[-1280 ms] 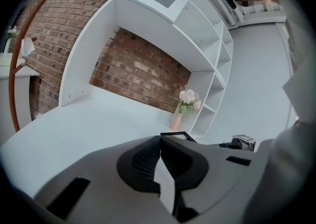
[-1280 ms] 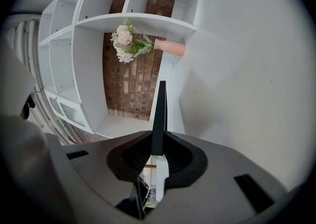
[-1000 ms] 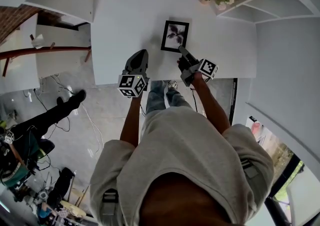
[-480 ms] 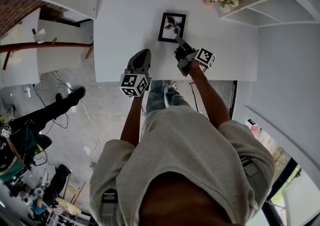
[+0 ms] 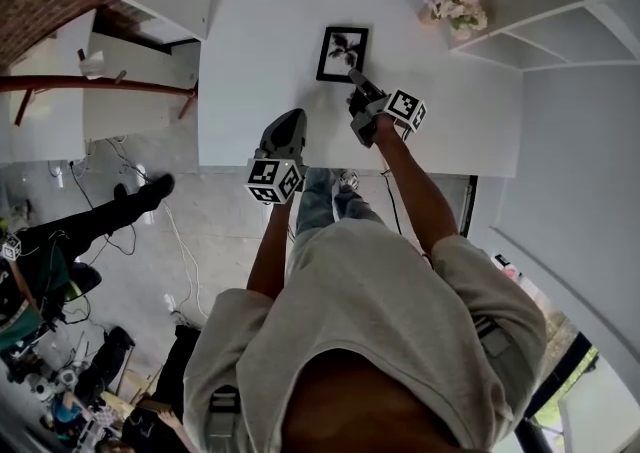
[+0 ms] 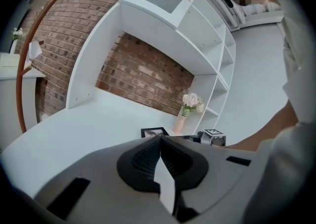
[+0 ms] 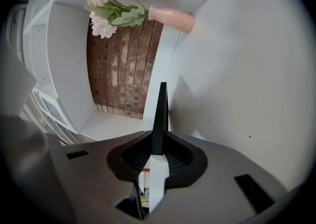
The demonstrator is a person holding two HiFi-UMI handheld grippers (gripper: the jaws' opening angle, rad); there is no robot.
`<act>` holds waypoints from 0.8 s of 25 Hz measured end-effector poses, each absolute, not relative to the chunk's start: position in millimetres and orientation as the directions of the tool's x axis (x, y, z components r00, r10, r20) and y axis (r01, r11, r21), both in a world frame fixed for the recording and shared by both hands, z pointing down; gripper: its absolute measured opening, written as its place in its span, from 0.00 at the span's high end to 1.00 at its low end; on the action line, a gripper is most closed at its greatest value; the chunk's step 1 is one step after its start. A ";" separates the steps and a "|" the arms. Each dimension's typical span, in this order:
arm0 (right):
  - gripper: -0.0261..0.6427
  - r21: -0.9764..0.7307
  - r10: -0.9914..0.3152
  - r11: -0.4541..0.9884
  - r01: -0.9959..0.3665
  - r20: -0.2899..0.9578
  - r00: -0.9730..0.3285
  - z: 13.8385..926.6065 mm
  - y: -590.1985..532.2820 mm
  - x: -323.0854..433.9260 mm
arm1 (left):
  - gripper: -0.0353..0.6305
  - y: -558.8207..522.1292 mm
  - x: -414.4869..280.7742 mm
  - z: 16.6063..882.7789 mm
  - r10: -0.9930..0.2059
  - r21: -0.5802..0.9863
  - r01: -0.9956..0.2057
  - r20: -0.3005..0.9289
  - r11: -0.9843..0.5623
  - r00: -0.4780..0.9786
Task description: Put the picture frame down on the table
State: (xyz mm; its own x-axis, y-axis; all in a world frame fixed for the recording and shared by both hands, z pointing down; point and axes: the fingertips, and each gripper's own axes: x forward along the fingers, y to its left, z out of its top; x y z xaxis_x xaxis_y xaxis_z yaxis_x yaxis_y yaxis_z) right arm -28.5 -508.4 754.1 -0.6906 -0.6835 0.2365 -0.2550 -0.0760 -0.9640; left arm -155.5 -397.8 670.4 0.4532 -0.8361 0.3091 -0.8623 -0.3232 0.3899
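Note:
A black picture frame (image 5: 342, 53) with a palm print is at the middle of the white table (image 5: 260, 41). My right gripper (image 5: 353, 75) is shut on the frame's near edge. In the right gripper view the frame (image 7: 159, 114) stands edge-on as a thin black blade between the jaws of the right gripper (image 7: 158, 141). Whether the frame touches the tabletop cannot be told. My left gripper (image 5: 286, 125) hangs over the table's near edge, shut and empty. From the left gripper (image 6: 159, 137) the frame (image 6: 154, 131) shows low ahead.
Pink flowers in a pink vase (image 5: 452, 1) stand at the table's far right corner, by the white shelves (image 5: 560, 1). The vase (image 7: 170, 18) shows above the frame in the right gripper view. A brick wall backs the table. Another person's legs (image 5: 100, 226) lie on the floor at left.
My right gripper has carried the frame farther across the table, away from me. The left gripper has stayed near the table's front edge.

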 end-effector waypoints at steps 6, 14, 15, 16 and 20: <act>0.83 -0.951 -0.689 -0.081 -0.300 0.271 -0.673 761.6 -508.2 -27.1 | 0.92 -394.9 -158.4 669.5 -0.841 0.388 -0.865 0.306 -0.316 0.445; 0.71 -0.947 -0.675 -0.072 -0.313 0.278 -0.684 763.0 -509.2 -25.8 | 0.92 -393.3 -158.1 667.4 -0.845 0.398 -0.862 0.298 -0.312 0.444; 0.68 -0.947 -0.674 -0.067 -0.315 0.276 -0.685 762.2 -509.4 -25.6 | 0.92 -393.6 -157.1 667.0 -0.844 0.399 -0.861 0.298 -0.315 0.446; 0.66 -0.945 -0.673 -0.061 -0.321 0.276 -0.686 761.5 -509.3 -25.5 | 0.92 -393.8 -156.0 666.7 -0.842 0.399 -0.860 0.297 -0.318 0.449; 0.63 -0.918 -0.638 -0.008 -0.396 0.309 -0.705 759.4 -506.5 -29.4 | 0.92 -393.8 -153.5 665.0 -0.840 0.397 -0.858 0.295 -0.327 0.456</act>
State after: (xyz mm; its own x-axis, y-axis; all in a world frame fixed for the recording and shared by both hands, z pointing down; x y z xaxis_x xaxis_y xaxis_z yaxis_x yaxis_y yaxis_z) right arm -29.4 -506.5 759.4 -0.7055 -0.6377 0.3094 -0.3959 -0.0076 -0.9183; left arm -153.5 -393.8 665.0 0.4563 -0.8397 0.2945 -0.8575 -0.3266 0.3975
